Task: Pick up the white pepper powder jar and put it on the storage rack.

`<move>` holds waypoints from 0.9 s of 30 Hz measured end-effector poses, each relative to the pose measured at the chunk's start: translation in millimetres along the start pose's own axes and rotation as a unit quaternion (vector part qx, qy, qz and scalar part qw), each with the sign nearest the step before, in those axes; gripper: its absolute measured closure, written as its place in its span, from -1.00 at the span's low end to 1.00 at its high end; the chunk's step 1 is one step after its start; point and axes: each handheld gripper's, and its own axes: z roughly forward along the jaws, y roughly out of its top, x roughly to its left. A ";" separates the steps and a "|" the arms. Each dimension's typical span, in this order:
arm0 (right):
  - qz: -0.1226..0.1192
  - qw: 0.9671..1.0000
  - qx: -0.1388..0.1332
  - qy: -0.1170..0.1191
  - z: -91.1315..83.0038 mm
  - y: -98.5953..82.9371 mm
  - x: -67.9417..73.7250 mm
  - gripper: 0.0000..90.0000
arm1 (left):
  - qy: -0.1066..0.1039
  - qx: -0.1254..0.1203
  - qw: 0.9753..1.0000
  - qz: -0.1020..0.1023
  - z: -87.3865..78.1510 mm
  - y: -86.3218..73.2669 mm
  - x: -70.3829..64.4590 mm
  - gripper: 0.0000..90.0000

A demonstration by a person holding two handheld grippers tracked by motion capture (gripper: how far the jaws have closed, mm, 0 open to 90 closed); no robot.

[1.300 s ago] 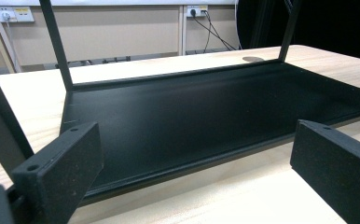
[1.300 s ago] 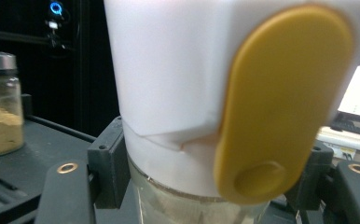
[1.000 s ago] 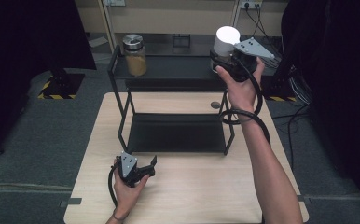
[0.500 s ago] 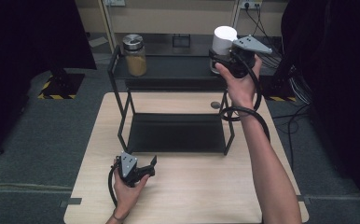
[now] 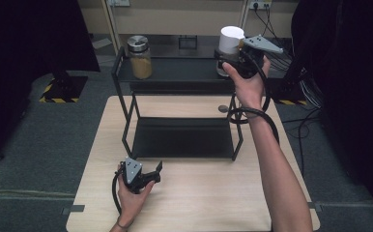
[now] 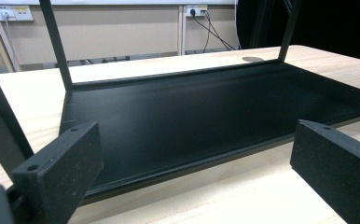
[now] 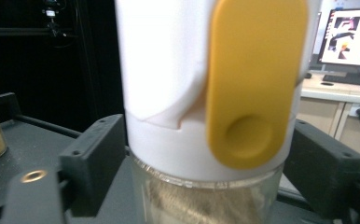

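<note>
A glass jar [image 5: 231, 41] with a tall white lid and a yellow tab [image 7: 255, 84] is at the right end of the black rack's top shelf [image 5: 175, 70]. My right gripper [image 5: 225, 60] is shut on it, its jaws pressing both sides at the lid's lower rim [image 7: 206, 154]. I cannot tell whether the jar's base rests on the shelf. My left gripper [image 5: 156, 173] lies open on the wooden table [image 5: 199, 203] in front of the rack. Its jaws [image 6: 192, 158] face the lower shelf [image 6: 206, 107] with nothing between them.
A jar of tan powder with a metal lid [image 5: 139, 57] stands at the left end of the top shelf. The rack's thin uprights [image 5: 126, 113] frame the lower shelf. A small grey disc [image 5: 223, 108] lies on the table behind the rack. Cables trail at the right.
My right gripper and the white-lidded jar have shifted slightly to the left at the top shelf. The left gripper has stayed where it was.
</note>
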 end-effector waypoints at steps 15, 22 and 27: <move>-0.002 0.999 -0.044 0.008 -44.7 -31.4 -13.3 -0.86 | 0.003 -0.002 1.000 -0.005 0.1 -0.5 0.5 -0.96; -0.010 0.998 -0.052 0.017 -64.6 -42.9 -19.9 -0.87 | 0.004 -0.001 1.000 -0.006 0.3 -0.3 0.2 -0.96; -0.015 0.998 -0.058 0.024 -75.3 -49.4 -20.6 -0.88 | 0.004 -0.001 1.000 -0.005 0.2 -0.3 -0.2 -0.96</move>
